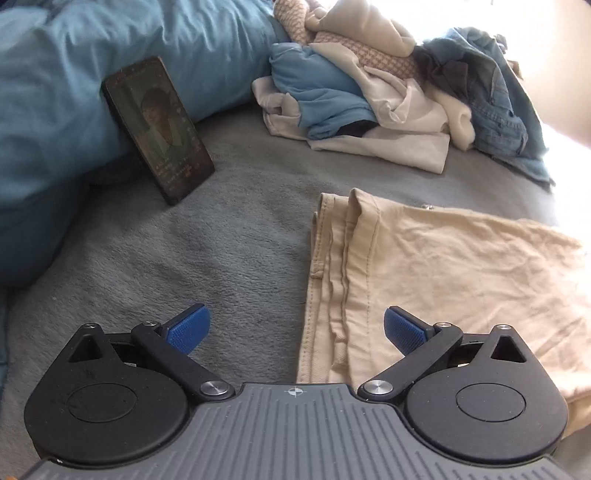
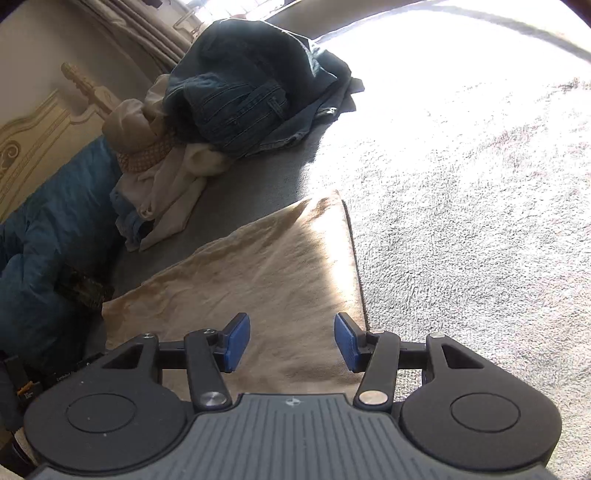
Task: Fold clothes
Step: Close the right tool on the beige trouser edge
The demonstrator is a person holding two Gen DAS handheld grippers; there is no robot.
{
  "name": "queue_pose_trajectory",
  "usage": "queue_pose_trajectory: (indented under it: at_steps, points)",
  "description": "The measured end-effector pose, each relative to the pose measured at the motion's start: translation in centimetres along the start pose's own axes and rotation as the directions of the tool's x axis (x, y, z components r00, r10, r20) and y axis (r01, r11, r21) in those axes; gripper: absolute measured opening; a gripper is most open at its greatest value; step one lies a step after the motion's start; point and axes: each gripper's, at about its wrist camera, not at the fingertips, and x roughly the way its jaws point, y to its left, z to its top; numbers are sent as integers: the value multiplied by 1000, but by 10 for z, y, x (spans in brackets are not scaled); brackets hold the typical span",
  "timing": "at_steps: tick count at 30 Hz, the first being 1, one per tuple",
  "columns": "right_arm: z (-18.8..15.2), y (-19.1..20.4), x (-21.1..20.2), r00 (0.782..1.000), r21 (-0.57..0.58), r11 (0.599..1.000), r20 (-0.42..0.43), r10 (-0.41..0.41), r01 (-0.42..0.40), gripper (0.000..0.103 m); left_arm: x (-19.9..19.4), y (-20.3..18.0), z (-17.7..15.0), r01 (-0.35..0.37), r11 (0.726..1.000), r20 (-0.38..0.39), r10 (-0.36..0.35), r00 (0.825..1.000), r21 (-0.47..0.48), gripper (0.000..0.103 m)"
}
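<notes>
1. The left gripper hangs over the grey fleece blanket, its two blue pads spread wide with nothing between them; the hemmed edge of the beige garment lies below the gap.
2. The right gripper has its jaws apart too, narrower than the left's, with its two blue pads over the same beige garment and not pinching it.
3. There is one beige garment: it lies folded flat on the blanket, with layered hems stacked along one side and its far corner reaching into sunlight.
4. Past the garment, well apart from it, sits one heap of unfolded laundry: white, light blue and patterned knit pieces, with denim on the sunny side. How many pieces it holds cannot be counted.
5. One phone stands tilted on the blanket, leaning against a blue duvet bunched along the bed's side; its screen is lit.
6. The blanket is washed out by strong sunlight over much of its surface on the right.
7. Behind the bed, a cream headboard with carved scrollwork stands by a pale wall, and folds of a light curtain hang near a bright window.
</notes>
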Motion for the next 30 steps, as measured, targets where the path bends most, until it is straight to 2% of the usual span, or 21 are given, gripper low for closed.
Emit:
queue_pose_trajectory:
  at_steps: [2,4,6,7,9,13,16,22,26,30]
  points:
    - [13,-23,10,999,98,994,-2,38,-38,57,11,6,8,54,994,-64,-60,996,-98,100]
    - [24,-43,24,997,181,981,-16,71,-67,57,21,10,12,80,981,-93,-97,991,-177,98]
    - [28,-58,37,999,227,973,-14,49,-45,57,28,9,13,84,977,-102,-106,989,-198,95]
    - [29,-64,43,999,243,969,-12,40,-36,57,31,8,13,82,978,-105,-104,989,-194,95]
    - [25,-77,51,996,303,949,7,91,-89,58,41,6,11,74,982,-116,-95,989,-174,95]
    - [18,-78,51,989,298,945,-18,150,-138,57,49,1,8,72,988,-100,-86,991,-134,96]
    - [16,-79,59,975,315,931,-59,215,-186,56,50,1,7,81,990,-89,-92,992,-117,96]
    - [24,-75,80,954,302,922,-101,284,-242,45,55,0,8,80,992,-80,-88,993,-98,97]
    - [29,-73,98,938,321,906,-115,328,-277,29,56,-2,8,73,993,-81,-80,994,-92,97]
    - [23,-63,100,920,303,902,-148,364,-308,27,55,-3,7,68,994,-75,-75,994,-90,96]
